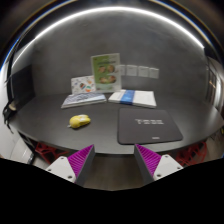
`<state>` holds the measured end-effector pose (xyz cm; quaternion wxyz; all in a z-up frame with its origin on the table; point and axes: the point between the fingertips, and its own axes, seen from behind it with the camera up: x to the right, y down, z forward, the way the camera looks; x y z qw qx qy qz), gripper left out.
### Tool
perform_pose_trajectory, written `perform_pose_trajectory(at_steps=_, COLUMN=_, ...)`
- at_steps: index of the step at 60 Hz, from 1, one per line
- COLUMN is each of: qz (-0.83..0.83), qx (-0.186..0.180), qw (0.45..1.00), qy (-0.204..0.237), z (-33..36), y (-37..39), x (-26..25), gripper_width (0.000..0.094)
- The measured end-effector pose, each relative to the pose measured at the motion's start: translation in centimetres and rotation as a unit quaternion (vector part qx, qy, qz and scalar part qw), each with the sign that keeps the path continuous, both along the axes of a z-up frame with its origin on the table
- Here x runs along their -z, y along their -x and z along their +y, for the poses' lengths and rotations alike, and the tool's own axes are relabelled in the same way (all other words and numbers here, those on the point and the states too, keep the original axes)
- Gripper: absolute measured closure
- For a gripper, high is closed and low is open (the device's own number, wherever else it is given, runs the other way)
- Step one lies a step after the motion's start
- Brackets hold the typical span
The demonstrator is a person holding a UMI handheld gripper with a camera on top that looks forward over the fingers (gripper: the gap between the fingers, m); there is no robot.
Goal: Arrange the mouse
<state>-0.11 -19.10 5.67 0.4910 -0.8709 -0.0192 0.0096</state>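
A yellow mouse [79,121] lies on the dark table [100,132], well beyond my left finger. A dark mouse pad [147,127] lies to its right, beyond my right finger. My gripper [112,158] is open and empty, held back from both, with the magenta pads [80,158] wide apart over the table's near part.
At the back of the table stand an upright green-and-white card [105,70], a flat booklet [83,98] at the left and a blue-and-white booklet [132,97] to its right. A wall rises behind. Red-and-white striped items [35,150] lie by the near left edge.
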Motion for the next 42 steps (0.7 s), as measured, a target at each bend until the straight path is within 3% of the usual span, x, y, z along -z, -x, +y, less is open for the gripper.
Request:
perform_pose_trajectory(at_steps=6, qz=0.003, qx=-0.066, qw=0.998, qy=0.010, z=0.1, y=3.8, x=1.0, gripper_width=0.0112)
perform_pose_trajectory(at_steps=12, qz=0.003, qx=-0.131, qw=0.991, qy=0.023, z=4.5, y=8.2, x=4.1, gripper_width=0.0113)
perform_pose_trajectory(at_steps=21, qz=0.021, qx=-0.166, qw=0.985, qy=0.032, z=8.7, y=14.5, x=6.6, gripper_width=0.0116)
perform_pose_trajectory(at_steps=22, qz=0.022, qx=-0.167, qw=0.985, qy=0.035, z=9.2, y=15.0, x=6.9, gripper_width=0.0063)
perform_pose_trajectory(at_steps=24, qz=0.012, qx=-0.162, qw=0.986, qy=0.025, z=10.6, y=15.5, x=6.8, gripper_width=0.0108)
perform_pose_trajectory(at_steps=28, qz=-0.004, qx=-0.151, qw=0.988, qy=0.023, z=12.7, y=16.6, x=7.0, gripper_width=0.0105)
perform_pose_trajectory(at_steps=42, qz=-0.005, qx=-0.083, qw=0.994, qy=0.065, z=19.2, y=19.2, x=7.2, gripper_width=0.0110)
